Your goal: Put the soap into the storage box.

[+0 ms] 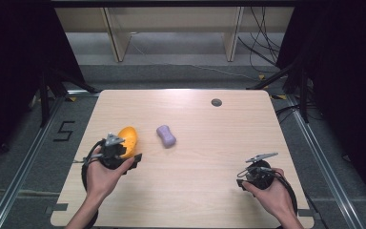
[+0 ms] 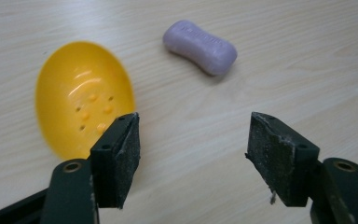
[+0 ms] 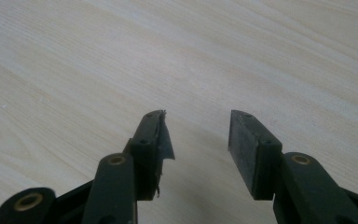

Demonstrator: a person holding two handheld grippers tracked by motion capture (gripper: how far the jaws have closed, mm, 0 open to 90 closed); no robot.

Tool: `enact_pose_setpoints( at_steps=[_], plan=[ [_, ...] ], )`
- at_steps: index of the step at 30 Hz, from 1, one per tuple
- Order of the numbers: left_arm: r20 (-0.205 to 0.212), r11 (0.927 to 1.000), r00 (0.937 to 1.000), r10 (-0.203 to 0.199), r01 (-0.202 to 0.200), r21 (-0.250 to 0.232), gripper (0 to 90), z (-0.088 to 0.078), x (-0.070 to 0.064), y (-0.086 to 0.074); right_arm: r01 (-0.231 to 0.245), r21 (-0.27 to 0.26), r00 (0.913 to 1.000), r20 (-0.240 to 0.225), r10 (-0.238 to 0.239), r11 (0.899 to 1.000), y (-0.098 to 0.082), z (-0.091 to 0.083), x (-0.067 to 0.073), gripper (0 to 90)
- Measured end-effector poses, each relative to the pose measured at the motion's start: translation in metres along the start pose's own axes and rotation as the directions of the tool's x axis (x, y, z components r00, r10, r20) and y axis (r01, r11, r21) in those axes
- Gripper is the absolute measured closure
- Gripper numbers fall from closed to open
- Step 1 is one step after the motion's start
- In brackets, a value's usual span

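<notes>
**Line up on the soap before closing**

Left gripper [image 2: 193, 154]: jaws apart, nothing btwn them. Purple curved soap bar [image 2: 199, 46] lies on the pale wood table [image 1: 209, 157], just beside the yellow oval plastic soap dish [image 2: 81, 98]. Approach across its narrow waist, pads square. Right gripper [image 3: 196, 140]: jaws apart, empty, parked.

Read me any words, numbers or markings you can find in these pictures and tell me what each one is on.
"5": black tape figure on the grey floor left of the table.
Embossed lettering on the purple soap bar: too blurred to read.
Yellow soap dish: no text to be seen.
</notes>
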State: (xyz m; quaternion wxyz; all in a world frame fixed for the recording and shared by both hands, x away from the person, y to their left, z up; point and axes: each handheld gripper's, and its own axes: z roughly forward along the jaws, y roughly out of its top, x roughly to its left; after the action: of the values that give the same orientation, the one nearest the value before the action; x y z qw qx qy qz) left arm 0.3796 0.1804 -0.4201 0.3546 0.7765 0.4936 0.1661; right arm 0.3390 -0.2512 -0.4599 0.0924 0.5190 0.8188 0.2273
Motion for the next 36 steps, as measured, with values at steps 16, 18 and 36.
enact_pose_setpoints(
  at_steps=[16,18,36],
  plan=[
    [0.031,0.9841,0.9946,-0.1,0.094,0.151,33.8,0.084,-0.02,0.07,0.002,0.008,1.0,0.0,-0.002,1.0,0.0,-0.002,0.003,55.7],
    [0.025,0.9802,0.9934,-0.112,0.106,0.167,34.0,0.093,-0.02,0.075,0.004,-0.002,0.9999,-0.012,-0.004,1.0,-0.001,-0.001,0.002,55.7],
    [-0.037,0.95,0.9798,-0.197,0.2,0.24,32.4,0.144,-0.019,0.092,0.005,-0.007,0.9999,-0.016,-0.005,1.0,-0.002,-0.003,0.003,55.2]
  ],
)
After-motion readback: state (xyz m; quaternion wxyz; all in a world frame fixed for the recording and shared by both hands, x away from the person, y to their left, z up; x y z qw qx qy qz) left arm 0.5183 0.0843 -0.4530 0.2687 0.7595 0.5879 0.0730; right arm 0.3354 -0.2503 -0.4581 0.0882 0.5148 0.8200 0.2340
